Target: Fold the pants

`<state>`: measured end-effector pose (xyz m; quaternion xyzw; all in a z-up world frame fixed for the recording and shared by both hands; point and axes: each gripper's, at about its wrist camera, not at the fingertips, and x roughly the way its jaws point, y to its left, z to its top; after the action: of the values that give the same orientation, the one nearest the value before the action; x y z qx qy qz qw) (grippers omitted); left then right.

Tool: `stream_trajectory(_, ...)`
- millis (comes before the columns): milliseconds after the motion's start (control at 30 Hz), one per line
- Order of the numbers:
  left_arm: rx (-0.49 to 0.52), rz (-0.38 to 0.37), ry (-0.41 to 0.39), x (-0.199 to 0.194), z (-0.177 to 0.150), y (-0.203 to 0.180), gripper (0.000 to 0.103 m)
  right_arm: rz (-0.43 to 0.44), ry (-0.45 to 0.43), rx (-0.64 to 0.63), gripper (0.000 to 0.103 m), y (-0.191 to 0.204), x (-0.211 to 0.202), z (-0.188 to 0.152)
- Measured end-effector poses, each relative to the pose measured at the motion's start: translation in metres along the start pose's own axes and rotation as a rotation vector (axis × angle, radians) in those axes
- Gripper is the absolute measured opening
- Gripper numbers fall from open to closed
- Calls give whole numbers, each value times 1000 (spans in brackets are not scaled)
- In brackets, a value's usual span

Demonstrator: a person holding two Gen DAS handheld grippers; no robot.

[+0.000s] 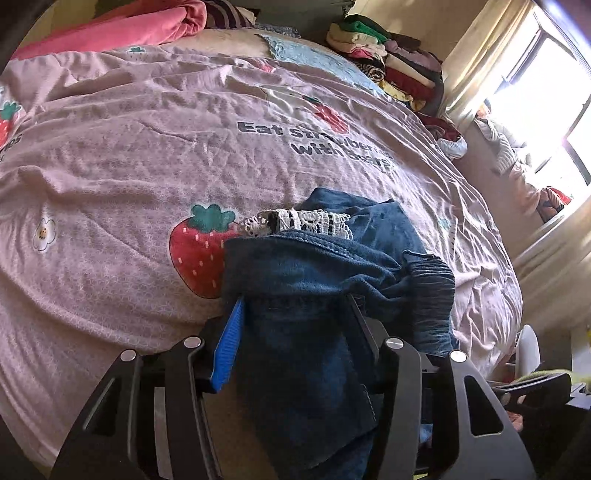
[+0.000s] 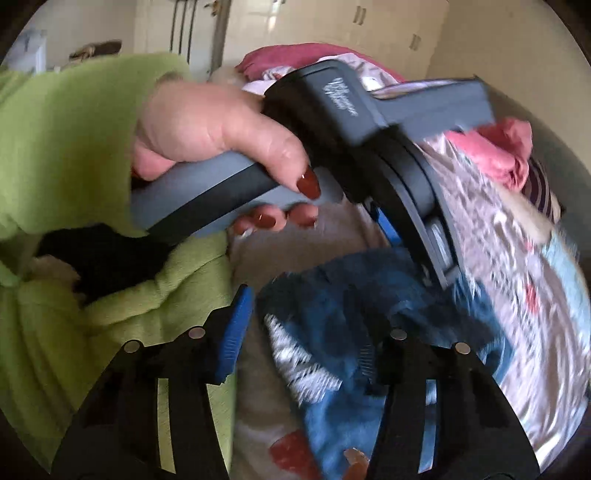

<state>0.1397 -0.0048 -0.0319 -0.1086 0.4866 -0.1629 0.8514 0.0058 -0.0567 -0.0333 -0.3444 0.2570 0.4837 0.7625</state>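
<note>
Blue denim pants (image 1: 332,258) with a white lace trim (image 1: 306,221) lie bunched on the pink strawberry bedsheet (image 1: 147,147). My left gripper (image 1: 295,301) is shut on a thick fold of the denim, which fills the gap between its blue pad (image 1: 229,343) and the covered far finger. The right wrist view is blurred. There the pants (image 2: 351,280) sit between the fingers of my right gripper (image 2: 299,295), with a strip of sheet showing between its blue pad (image 2: 236,332) and the cloth. A hand (image 2: 207,125) holds the left gripper's body (image 2: 369,122) just above.
A stack of folded clothes (image 1: 388,62) stands at the bed's far right corner. A pink blanket (image 1: 129,26) lies along the far edge. A bright window (image 1: 546,103) is on the right. A green sleeve (image 2: 74,129) fills the left of the right wrist view.
</note>
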Motion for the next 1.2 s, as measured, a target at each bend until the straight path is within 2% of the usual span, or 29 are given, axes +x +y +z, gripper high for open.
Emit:
stream_trajectory(33, 0, 0, -1, 0, 0, 0, 51, 4, 5, -8, 43, 0, 5, 1)
stream_trajectory(67, -2, -2, -2, 0, 0, 0, 52, 18, 30, -22, 37, -2, 14, 1)
stream_trajectory(100, -4, -5, -3, 0, 0, 1, 52, 74, 58, -21, 14, -3, 21, -1)
stream_trajectory(133, -6, -6, -2, 1, 0, 1, 53, 115, 71, -9, 8, -2, 22, -3)
stream_trajectory(167, -8, -9, 0, 1, -1, 2, 54, 153, 80, -6, 7, 0, 19, -6)
stream_trajectory(267, -8, -18, -7, 2, -2, 3, 54, 191, 69, -44, 7, 11, -1, -14)
stream_trajectory(333, -14, -26, -12, 4, -2, 5, 55, 175, 93, -48, 7, 16, 2, -22)
stream_trajectory(500, -15, -28, -37, 3, -4, 3, 58, 195, 86, 59, 9, 18, 4, -36)
stream_trajectory(633, -17, -29, -47, -1, -6, 1, 58, 192, 89, 88, 10, 21, -2, -39)
stream_trajectory(800, -15, -38, -86, -12, -9, -3, 58, 206, 30, 180, 20, 19, -31, -38)
stream_trajectory(967, 0, -41, -111, -24, -11, -9, 58, 177, 6, 220, 24, 22, -57, -45)
stream_trajectory(1000, 4, -39, -116, -26, -12, -11, 60, 167, -2, 232, 28, 22, -63, -46)
stream_trajectory(1033, 7, -35, -121, -28, -12, -12, 76, 160, -10, 239, 31, 26, -74, -52)
stream_trajectory(1067, 10, -32, -126, -30, -12, -13, 82, 152, -17, 246, 32, 25, -79, -52)
stream_trajectory(1200, 36, -23, -143, -39, -15, -21, 82, 123, -59, 283, 38, 15, -97, -50)
